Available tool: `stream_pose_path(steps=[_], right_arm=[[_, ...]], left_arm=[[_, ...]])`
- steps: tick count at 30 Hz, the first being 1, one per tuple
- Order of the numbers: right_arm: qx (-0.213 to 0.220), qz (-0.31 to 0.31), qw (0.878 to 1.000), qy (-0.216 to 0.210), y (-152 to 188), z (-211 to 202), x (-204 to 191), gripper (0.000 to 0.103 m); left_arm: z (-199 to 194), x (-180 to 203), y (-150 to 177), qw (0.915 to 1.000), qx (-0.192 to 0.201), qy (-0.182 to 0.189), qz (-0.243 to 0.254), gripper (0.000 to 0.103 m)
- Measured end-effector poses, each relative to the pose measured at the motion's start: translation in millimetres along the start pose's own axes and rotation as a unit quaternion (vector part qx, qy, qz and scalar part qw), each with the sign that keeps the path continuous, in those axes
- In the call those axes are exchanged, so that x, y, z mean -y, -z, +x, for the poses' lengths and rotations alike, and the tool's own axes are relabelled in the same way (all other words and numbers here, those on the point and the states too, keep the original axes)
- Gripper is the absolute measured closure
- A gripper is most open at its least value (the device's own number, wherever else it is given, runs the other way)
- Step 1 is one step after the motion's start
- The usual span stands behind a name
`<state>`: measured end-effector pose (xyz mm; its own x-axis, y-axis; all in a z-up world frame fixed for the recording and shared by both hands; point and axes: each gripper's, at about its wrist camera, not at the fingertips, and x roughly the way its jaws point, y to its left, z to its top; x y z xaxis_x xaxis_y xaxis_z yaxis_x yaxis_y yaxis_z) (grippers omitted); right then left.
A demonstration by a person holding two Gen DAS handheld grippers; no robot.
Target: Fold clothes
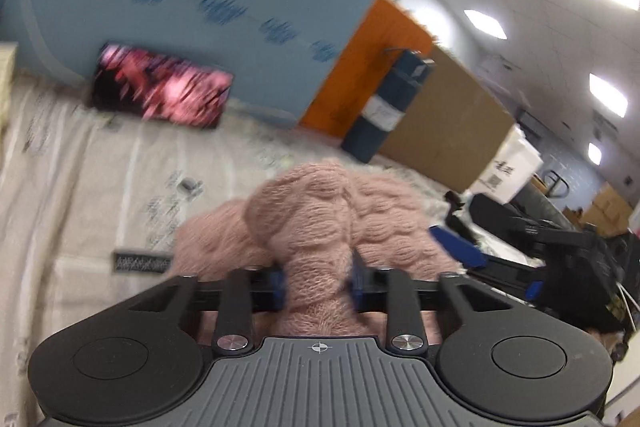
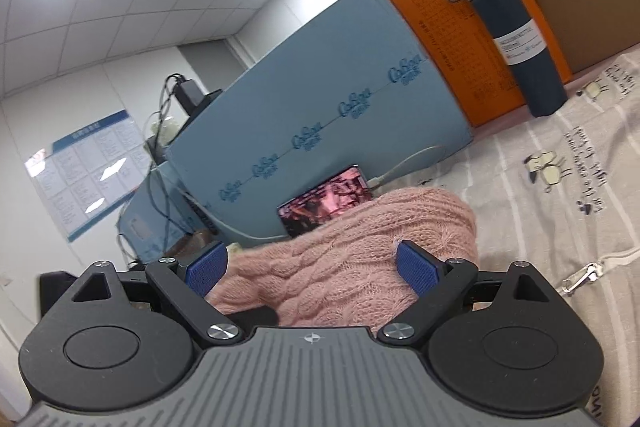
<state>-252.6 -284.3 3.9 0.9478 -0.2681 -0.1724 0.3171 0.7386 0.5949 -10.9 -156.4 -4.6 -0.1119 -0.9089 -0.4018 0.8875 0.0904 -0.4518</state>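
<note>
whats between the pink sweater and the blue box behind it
In the right wrist view, a phone with a lit screen stands propped against the blue box, just behind the pink sweater; a white cable runs from it.

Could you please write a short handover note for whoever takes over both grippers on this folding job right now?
Left gripper: shut on a bunch of the fuzzy pink cable-knit sweater.
Right gripper: open, blue pads either side of the sweater, not pressing.
The sweater lies bunched on the pale printed sheet, near the phone.
Done: left grip taken.
Left: right grip, spreading, folding.
</note>
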Motion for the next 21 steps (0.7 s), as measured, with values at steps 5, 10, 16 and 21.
stream_pose_path(steps=[5, 10, 16, 21], right_arm=[[0.024, 0.010, 1.000, 0.007, -0.4, -5.5, 3.6, 0.011], [0.038, 0.024, 0.999, -0.018, -3.5, -11.0, 6.8, 0.011], [0.021, 0.027, 0.996, -0.080, -4.4, -11.1, 3.7, 0.011], [0.011, 0.014, 0.995, -0.103, -3.6, -10.6, -1.5, 0.011]], left_arm=[[-9.2, 22.5, -11.1, 0.9957, 0.044, 0.010, 0.081, 0.083], [-10.2, -4.7, -14.2, 0.9957, 0.035, -0.060, 0.062, 0.083], [-4.1, -26.4, 1.4, 0.9928, 0.008, -0.109, 0.048, 0.076], [-11.2, -20.0, -1.7, 0.9904, 0.024, -0.127, 0.051, 0.034]])
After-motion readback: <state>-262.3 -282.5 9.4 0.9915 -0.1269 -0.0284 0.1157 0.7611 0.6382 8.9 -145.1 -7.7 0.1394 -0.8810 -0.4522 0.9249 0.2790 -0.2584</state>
